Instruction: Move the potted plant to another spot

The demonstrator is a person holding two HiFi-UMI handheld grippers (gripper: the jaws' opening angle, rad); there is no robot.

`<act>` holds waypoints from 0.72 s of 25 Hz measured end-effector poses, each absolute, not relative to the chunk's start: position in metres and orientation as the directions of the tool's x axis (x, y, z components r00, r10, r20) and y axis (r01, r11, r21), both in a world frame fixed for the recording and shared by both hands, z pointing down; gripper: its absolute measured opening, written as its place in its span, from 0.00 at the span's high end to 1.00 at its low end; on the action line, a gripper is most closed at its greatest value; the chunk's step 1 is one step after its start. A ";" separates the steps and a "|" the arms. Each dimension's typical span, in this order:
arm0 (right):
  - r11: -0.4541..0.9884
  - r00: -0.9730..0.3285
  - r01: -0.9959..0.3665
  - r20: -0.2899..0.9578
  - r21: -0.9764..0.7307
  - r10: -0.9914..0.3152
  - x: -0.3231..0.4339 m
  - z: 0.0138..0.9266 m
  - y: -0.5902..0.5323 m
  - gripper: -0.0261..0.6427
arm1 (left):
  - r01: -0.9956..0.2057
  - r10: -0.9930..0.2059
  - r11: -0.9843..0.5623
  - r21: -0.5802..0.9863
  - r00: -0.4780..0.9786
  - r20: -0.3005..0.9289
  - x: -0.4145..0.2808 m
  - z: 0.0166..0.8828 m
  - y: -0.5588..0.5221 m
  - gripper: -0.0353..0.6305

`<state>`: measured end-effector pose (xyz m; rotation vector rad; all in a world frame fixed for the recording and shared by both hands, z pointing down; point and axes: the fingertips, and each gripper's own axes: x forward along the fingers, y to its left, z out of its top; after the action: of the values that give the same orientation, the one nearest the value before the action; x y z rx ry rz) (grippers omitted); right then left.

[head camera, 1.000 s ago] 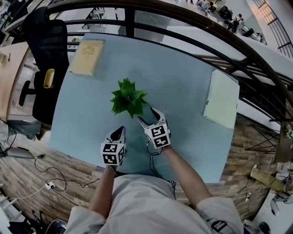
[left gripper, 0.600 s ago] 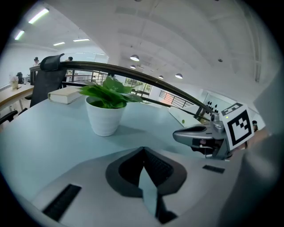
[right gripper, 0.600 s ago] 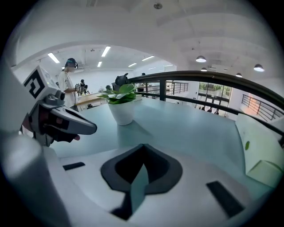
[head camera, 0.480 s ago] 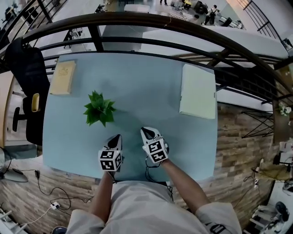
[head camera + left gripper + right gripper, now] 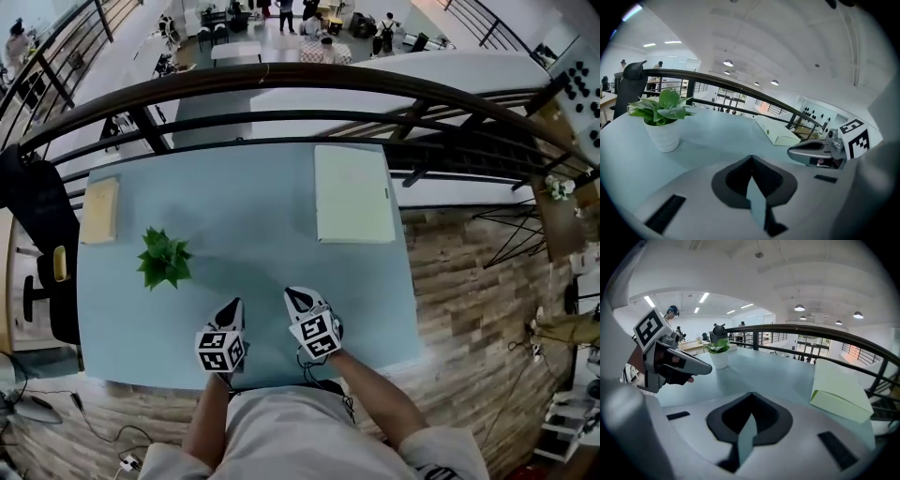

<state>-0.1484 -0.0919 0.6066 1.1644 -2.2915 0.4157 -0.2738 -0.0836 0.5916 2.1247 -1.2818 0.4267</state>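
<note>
Pale blue surface [image 5: 253,234] beside a railing carries everything. Left tongs [image 5: 232,306] and right tongs [image 5: 293,296] hover over it side by side, both closed on nothing, nearer the person than the pale green box [image 5: 353,194]. The potted plant [image 5: 165,259] stands upright well left of that box. To move it, I'd open one pair wide, grip the white pot below the leaves, and lift level.

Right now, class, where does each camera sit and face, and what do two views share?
Head view: on the person's head, steeply down at the pale blue table; forearms show.
Left gripper view: rides the left gripper, faces the white-potted green leafy plant; shut jaws show.
Right gripper view: rides the right gripper, faces across the table; shut jaws show.
Both gripper views share the plant.
</note>
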 end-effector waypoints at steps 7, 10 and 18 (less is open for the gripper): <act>0.520 -0.469 -0.854 0.464 -0.021 -0.751 -0.109 0.540 -0.096 0.96 | -0.870 -0.731 -0.385 0.309 0.492 0.473 -0.243 0.531 -0.087 0.93; 0.494 -0.458 -0.869 0.394 -0.011 -0.797 -0.094 0.500 -0.104 0.96 | -0.866 -0.759 -0.412 0.283 0.499 0.419 -0.231 0.496 -0.095 0.93; 0.520 -0.498 -0.851 0.204 0.069 -0.843 -0.075 0.393 -0.122 0.96 | -0.878 -0.852 -0.447 0.170 0.476 0.218 -0.208 0.388 -0.112 0.93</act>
<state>-0.0754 -0.1218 0.3930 1.4409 -2.5483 0.0596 -0.2076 -0.1120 0.3878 2.4672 -1.4795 0.1456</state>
